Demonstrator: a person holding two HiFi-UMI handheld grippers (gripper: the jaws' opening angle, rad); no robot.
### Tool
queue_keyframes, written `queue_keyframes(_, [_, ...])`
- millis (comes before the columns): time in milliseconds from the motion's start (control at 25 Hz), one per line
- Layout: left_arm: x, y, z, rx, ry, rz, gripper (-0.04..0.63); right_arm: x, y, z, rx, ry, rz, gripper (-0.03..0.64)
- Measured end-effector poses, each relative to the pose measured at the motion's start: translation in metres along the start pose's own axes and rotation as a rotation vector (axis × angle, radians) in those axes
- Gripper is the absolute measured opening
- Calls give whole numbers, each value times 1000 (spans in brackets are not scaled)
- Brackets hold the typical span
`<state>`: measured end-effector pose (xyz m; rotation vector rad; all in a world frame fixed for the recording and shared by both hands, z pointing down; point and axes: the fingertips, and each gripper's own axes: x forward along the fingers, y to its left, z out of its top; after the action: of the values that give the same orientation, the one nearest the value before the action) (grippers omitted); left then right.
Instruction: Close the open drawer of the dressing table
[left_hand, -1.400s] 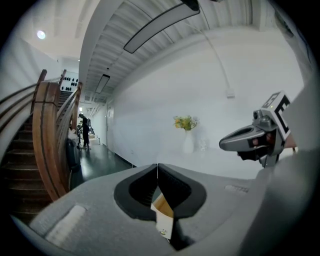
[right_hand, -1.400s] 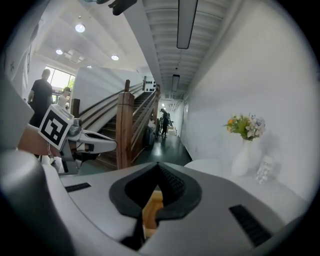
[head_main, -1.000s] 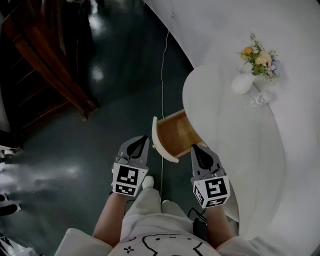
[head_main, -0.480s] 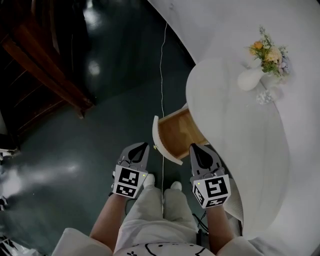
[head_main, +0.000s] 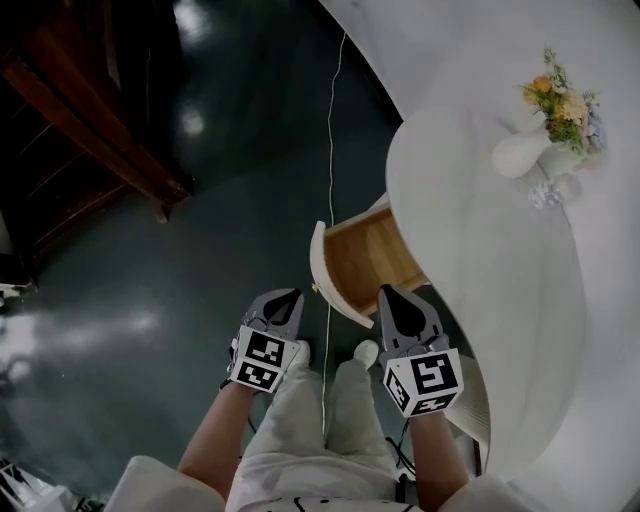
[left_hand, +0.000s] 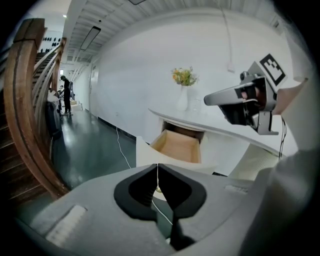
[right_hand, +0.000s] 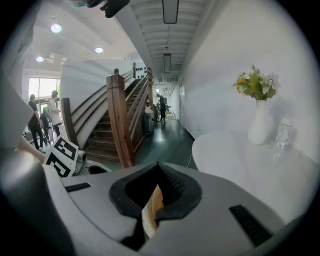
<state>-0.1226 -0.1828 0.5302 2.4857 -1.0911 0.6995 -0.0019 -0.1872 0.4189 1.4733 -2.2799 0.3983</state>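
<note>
We are standing at a white dressing table (head_main: 490, 300) with its drawer (head_main: 365, 262) pulled open, holding a gripper in each hand.

We are holding the left gripper (head_main: 285, 298) and the right gripper (head_main: 392, 296) low before us, each with its jaws pressed together on nothing and each carrying a cube of black-and-white square markers. The wood-lined drawer is jutting out from under the table's rounded edge, just ahead of the grippers. A white vase of flowers (head_main: 525, 152) is standing on the table beside a small glass (head_main: 545, 193). A thin white cord (head_main: 332, 130) is trailing over the glossy dark-green floor (head_main: 230, 210), past the drawer front. A dark wooden staircase (head_main: 90, 100) is rising at our left.
</note>
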Motion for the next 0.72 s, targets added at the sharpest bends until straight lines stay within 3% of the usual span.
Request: queue_keyframes(720, [66, -10, -75, -29, 112, -92, 17, 25, -6, -33, 5, 24, 19, -5])
